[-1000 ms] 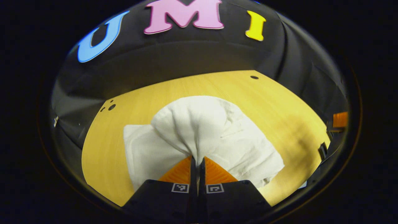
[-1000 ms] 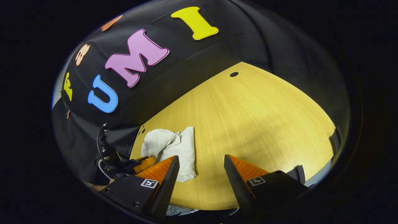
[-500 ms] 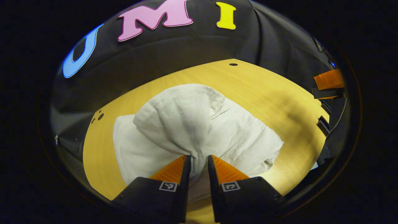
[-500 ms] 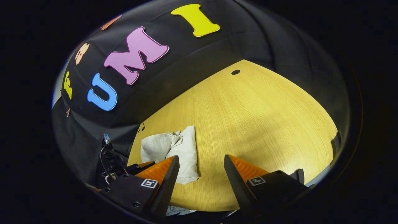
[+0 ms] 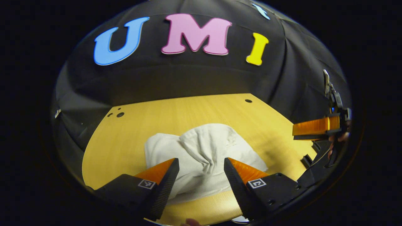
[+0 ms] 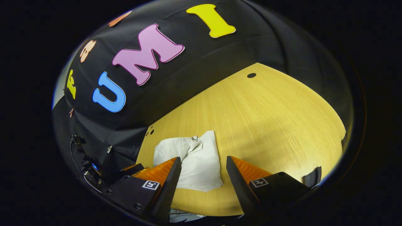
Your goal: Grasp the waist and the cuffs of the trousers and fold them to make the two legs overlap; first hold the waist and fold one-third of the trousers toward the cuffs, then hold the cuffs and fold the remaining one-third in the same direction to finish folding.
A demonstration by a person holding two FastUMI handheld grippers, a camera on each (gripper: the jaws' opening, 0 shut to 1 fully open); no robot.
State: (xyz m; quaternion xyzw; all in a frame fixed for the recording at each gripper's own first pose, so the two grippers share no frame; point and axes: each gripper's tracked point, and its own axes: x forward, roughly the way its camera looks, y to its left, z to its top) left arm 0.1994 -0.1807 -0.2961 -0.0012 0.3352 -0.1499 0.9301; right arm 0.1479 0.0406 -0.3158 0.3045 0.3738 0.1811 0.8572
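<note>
Lying bunched and folded on the table point(image 5: 125, 131), the trousers point(image 5: 204, 153) sit at the middle of the left gripper view, a raised creased hump at their centre and flatter cloth trailing toward 9 o'clock. The left gripper point(image 5: 201, 169) hangs just above the near edge of the cloth with its jaws spread wide; neither finger touches the fabric, which shows through the gap between them. At 3 o'clock in this view the right gripper point(image 5: 314, 128) appears side-on, one finger reaching in level from the edge, with a cable and part of the holding hand point(image 5: 342, 137) behind it. The right gripper view gives the complementary angle: the trousers point(image 6: 194, 160) lie at about 7 o'clock of the table point(image 6: 267, 119), near its left edge, a crumpled part toward the wall and a smoother rectangular panel toward the camera. The right gripper point(image 6: 202, 168) is held above the near corner of that panel, jaws spread, fingers clear of the cloth. The left finger overlaps the trousers in the picture, while bare wood lies ahead of the right finger. This view also shows the broad bare wood stretching toward 1 o'clock, with a small dark hole point(image 6: 251, 75) near the far edge.
</note>
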